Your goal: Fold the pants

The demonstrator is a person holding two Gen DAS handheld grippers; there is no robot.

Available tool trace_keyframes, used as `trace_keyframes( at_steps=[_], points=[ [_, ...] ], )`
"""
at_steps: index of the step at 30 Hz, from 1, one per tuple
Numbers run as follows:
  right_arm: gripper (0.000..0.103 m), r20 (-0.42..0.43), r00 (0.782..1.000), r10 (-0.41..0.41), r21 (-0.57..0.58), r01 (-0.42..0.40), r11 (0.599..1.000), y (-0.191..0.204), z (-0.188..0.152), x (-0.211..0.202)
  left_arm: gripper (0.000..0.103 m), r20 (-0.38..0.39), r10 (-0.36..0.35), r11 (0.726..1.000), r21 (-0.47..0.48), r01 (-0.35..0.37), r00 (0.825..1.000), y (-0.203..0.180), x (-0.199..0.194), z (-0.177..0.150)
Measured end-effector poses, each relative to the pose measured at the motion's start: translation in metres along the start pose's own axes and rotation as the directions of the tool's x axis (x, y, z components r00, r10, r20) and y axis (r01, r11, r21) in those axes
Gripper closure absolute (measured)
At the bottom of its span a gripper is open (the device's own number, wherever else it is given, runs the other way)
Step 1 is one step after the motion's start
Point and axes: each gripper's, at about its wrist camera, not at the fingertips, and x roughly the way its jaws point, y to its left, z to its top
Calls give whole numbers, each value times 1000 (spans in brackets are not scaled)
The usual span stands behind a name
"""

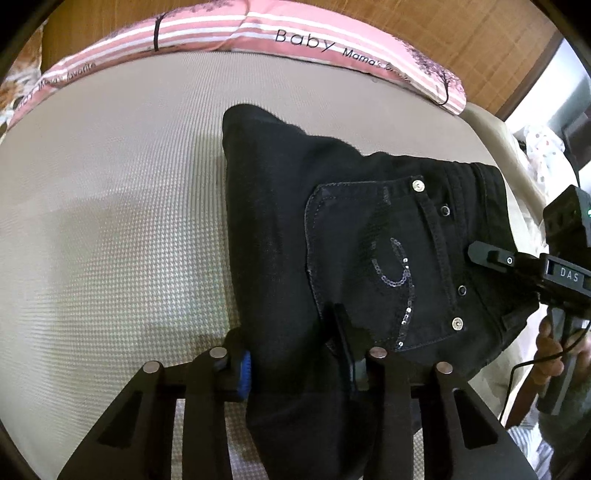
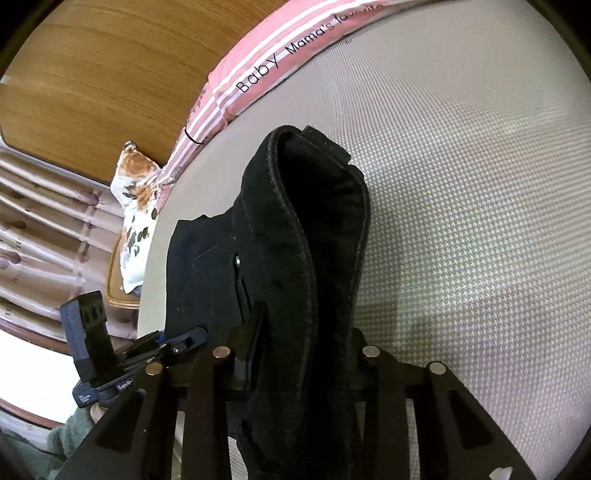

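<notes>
Pale waffle-weave bed surface (image 1: pixel 110 221) fills both wrist views, bordered ahead of the jaws by one pink striped pillow (image 1: pixel 229 33) printed "Baby", with a wooden headboard (image 1: pixel 461 40) behind it. One pair of black pants (image 1: pixel 332 221) lies partly folded on the surface; one back pocket (image 1: pixel 384 266) with sequin trim and two silver rivets faces up, just ahead of the left jaws.

Left gripper (image 1: pixel 295 354): jaws nearly closed on a bunched fold of the pants, cloth running down between the fingers toward the camera. Right gripper (image 2: pixel 306 347): jaws likewise drawn in on a thick seamed band of the pants, which rises ahead of them in a loop; the exact contact of the far finger is hidden by cloth. Each gripper appears at the outer edge of the other's view, so two grippers are counted, one per hand.

Risk, as a judgement: the denim is heavy and layered, so a shallow bite may catch only the top layer and let the lower one sag, spoiling the fold line. Unequal travel of the two grippers would skew the edge, and the pants lie near the bed edge beyond the right jaws, where dragged cloth could slide off.
</notes>
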Motion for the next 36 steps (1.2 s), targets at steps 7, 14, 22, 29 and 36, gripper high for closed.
trace_keyframes(
  at_steps=[7,14,22,29,36],
  points=[
    [77,23,1000,-14,4,14,1000,16,-1,-7,77,43,3,999,40,-4,999,-3,-17,-2],
    [79,18,1000,-1,9,1,1000,32,-7,-8,81,81,3,999,54,-7,997,-2,-34,-4],
    [79,6,999,35,-1,-35,999,50,-10,4,82,120,16,999,30,-19,993,15,-55,-7],
    [79,-3,998,69,-23,-69,997,72,2,21,82,161,41,999,0,-42,986,37,-70,-2],
    [79,-4,996,92,-74,-92,993,101,36,45,82,206,83,996,-23,-80,975,62,-77,25]
  ],
)
